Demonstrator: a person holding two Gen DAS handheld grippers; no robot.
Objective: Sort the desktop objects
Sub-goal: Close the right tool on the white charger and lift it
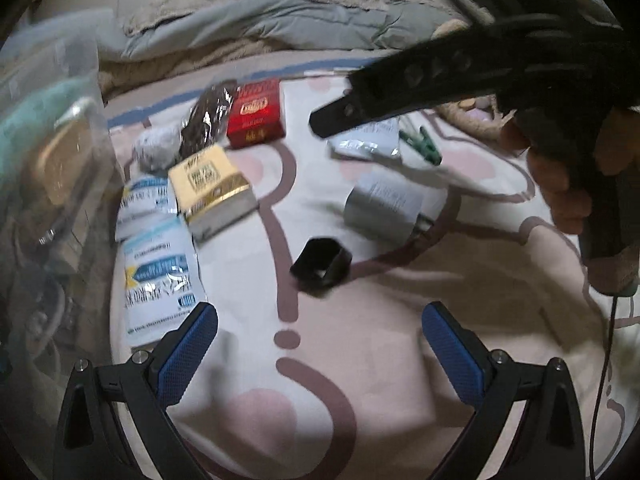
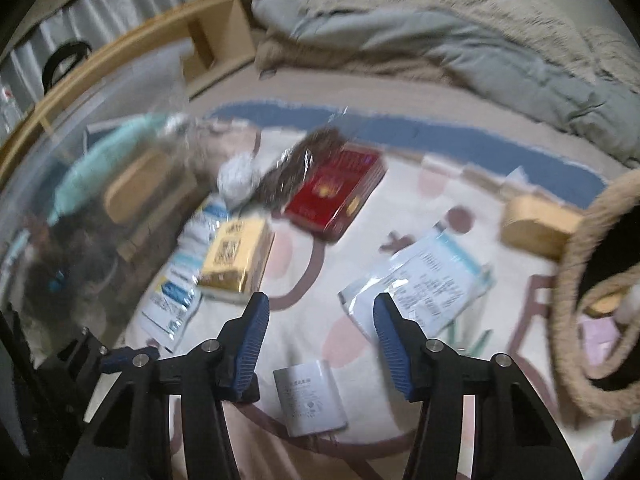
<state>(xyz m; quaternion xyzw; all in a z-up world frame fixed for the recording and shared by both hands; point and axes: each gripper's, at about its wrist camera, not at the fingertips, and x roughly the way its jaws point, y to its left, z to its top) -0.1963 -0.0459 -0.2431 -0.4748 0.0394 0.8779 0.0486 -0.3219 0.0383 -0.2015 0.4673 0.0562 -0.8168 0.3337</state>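
Items lie scattered on the patterned blanket (image 1: pixel 380 360), unsorted. Left gripper (image 1: pixel 320 336) fingers wide apart, empty, aimed toward the black square ring (image 1: pixel 321 263). Right gripper (image 2: pixel 318 320) fingers part-spread, empty, above the grey box (image 2: pixel 309 396); woven basket (image 2: pixel 580 272) waits alongside.

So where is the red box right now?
The red box lies on the mat, upper centre-left in both wrist views, touching the dark foil packet on its left, with the yellow box nearer the camera.
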